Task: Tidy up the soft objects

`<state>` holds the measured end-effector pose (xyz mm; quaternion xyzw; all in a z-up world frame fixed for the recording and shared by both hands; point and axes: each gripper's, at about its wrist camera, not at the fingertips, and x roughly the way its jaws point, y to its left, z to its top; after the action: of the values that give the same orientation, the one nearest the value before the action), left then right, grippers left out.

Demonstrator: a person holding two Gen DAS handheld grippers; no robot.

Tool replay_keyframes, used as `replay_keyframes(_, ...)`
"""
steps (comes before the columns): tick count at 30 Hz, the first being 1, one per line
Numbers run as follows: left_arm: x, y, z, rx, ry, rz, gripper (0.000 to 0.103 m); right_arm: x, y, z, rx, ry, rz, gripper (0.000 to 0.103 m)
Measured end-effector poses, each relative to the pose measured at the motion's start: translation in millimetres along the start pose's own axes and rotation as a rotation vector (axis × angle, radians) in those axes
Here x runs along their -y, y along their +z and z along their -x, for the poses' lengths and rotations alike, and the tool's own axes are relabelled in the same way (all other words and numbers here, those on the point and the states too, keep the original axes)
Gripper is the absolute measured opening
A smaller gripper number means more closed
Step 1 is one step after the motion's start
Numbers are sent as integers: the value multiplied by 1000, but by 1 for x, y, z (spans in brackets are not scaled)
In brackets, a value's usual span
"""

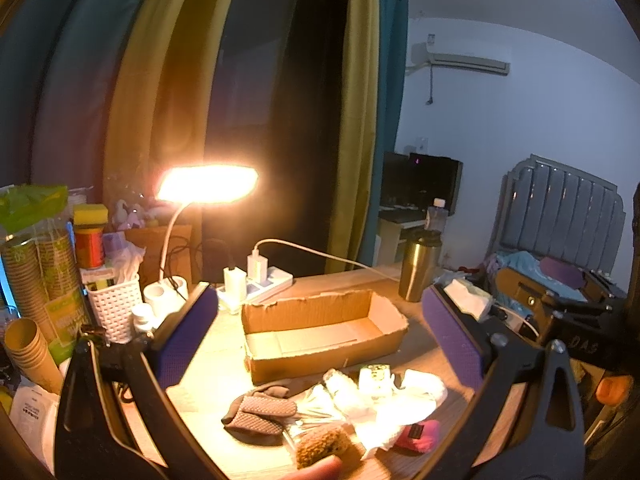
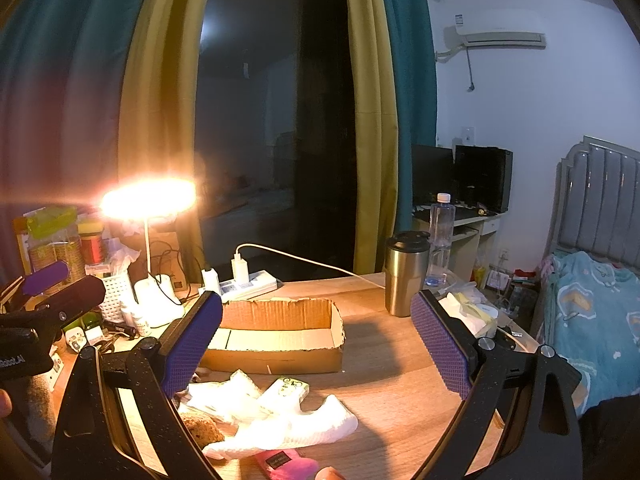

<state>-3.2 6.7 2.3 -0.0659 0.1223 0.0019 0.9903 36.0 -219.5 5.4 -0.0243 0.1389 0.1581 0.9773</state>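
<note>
A pile of soft things lies on the wooden desk in front of an open, empty cardboard box [image 1: 320, 330] [image 2: 276, 334]: a brown-grey glove [image 1: 258, 410], white socks [image 1: 400, 404] [image 2: 296, 424], a brown fuzzy piece [image 1: 324, 446] [image 2: 204, 428] and a pink sock [image 1: 418, 434] [image 2: 284, 464]. My left gripper [image 1: 320, 344] is open and empty above the pile. My right gripper [image 2: 320, 344] is open and empty, also above the pile. The left gripper's body shows at the left edge of the right wrist view [image 2: 48, 316].
A lit desk lamp [image 1: 206, 184] glares at the back left. A power strip [image 1: 260, 284] with chargers and a white basket [image 1: 114, 308] stand behind the box. Paper cups [image 1: 32, 352] crowd the left. A steel tumbler [image 2: 406, 274] and tissues [image 2: 468, 312] stand right.
</note>
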Motion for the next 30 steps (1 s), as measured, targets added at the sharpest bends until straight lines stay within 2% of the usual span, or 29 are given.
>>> replay_keyframes(11,-4,-2,-8,-29,17,1,102,2,1,-7,-7,-14,5,97)
replay_keyframes(18,-8,-11,-23,-77,27,-3,102,15,-8,-24,-51,-35,-1,97)
replay_keyframes(24,-23,-22,-36,-113,66,21,102,16,-28,-45,-137,-10,18,97)
replay_keyframes(30,-34,-47,-58,-205,101,15,102,5,-55,-69,-243,37,58,97)
